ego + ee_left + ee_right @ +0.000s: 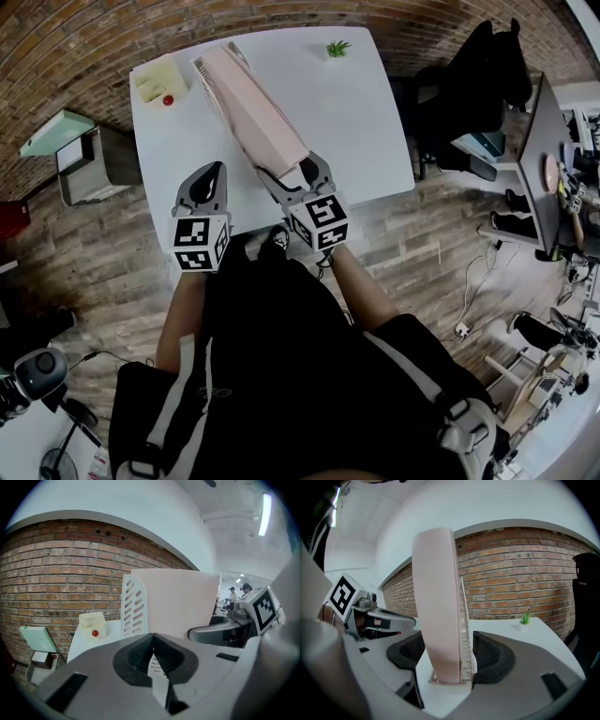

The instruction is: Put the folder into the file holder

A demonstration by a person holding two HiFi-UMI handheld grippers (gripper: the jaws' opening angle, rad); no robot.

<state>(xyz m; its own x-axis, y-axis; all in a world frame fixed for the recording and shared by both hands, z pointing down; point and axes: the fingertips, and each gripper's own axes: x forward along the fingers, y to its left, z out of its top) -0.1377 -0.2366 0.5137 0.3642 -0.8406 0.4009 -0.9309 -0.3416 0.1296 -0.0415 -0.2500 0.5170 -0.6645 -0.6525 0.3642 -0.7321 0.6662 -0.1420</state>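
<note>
On the counter [375,112], my right gripper [293,176] sits released around the pink folder [253,103], hiding its near end from overhead. The file holder [133,604] shows only partly. My left gripper [214,173] is clenched on nothing.

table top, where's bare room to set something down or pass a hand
Widest bare patch: right of the folder, bounded by the plant and the right edge of the table. A narrower strip lies left of the file holder, below the cream box. Crowded at the near edge: left claw shut, right claw open around the folder's end.
</note>
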